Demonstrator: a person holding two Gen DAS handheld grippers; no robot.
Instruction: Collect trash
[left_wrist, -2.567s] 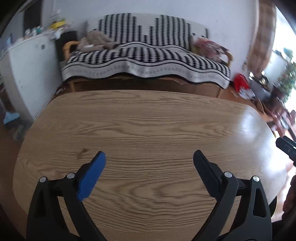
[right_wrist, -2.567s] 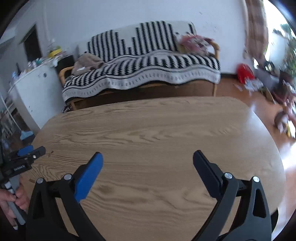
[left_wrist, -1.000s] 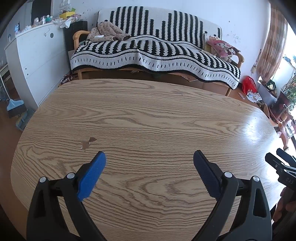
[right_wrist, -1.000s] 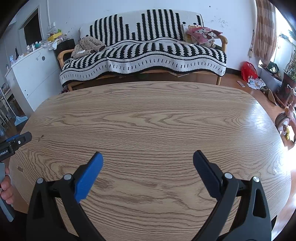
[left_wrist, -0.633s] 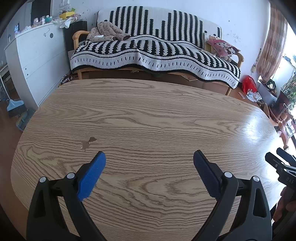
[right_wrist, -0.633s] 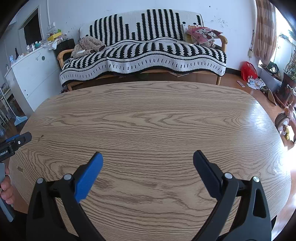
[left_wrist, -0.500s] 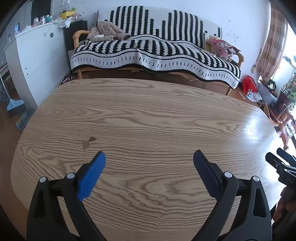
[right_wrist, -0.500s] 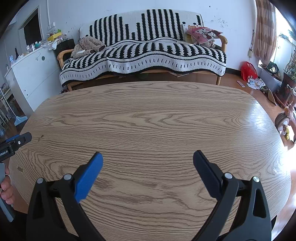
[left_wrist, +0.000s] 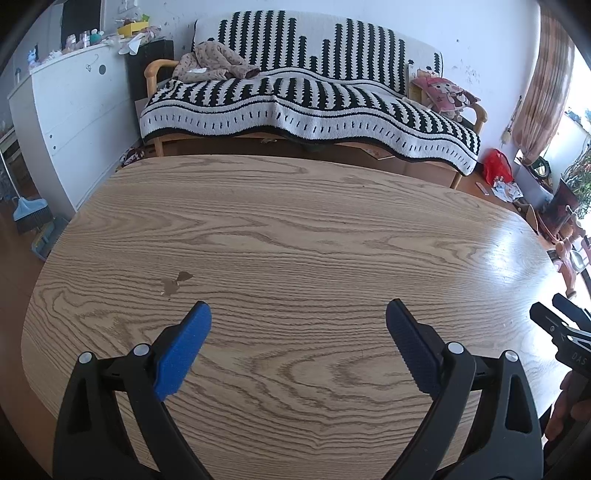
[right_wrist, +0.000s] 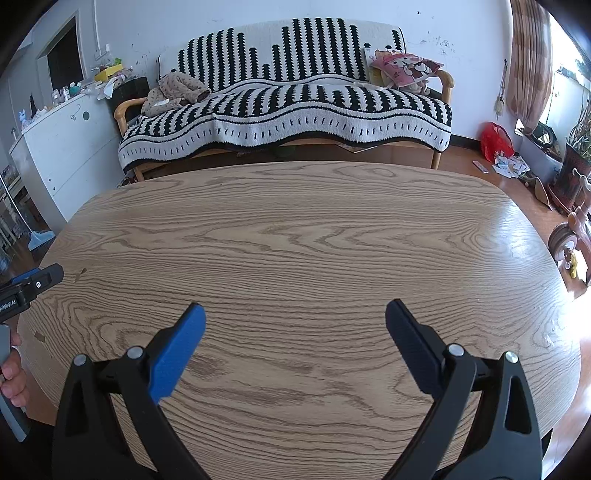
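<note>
Left wrist view gives me the wooden table (left_wrist: 295, 229) filling most of the frame, its grain running side to side and a bright glare on its right end. Beyond its far edge I see the sofa (left_wrist: 310, 107) under a black-and-white striped throw, with a white cabinet (left_wrist: 70, 122) to its left and a curtain (left_wrist: 543, 81) at the right. On the sofa lie a brown garment (left_wrist: 214, 62) at the left end and a pink cartoon cushion (left_wrist: 445, 96) at the right end. On the floor to the right of the sofa I see a red bag (left_wrist: 496, 168) with scattered paper scraps (left_wrist: 504, 190) just beside it; that is the only trash-like matter I can pick out, and it is well apart from both grippers. My left gripper (left_wrist: 297, 325) hovers over the near part of the table with its fingers spread wide and nothing between them. My right gripper (right_wrist: 293, 325) does the same, fingers released and empty. A small dark stain (left_wrist: 176, 281) marks the tabletop just ahead of the left gripper's blue pad (left_wrist: 183, 354).
</note>
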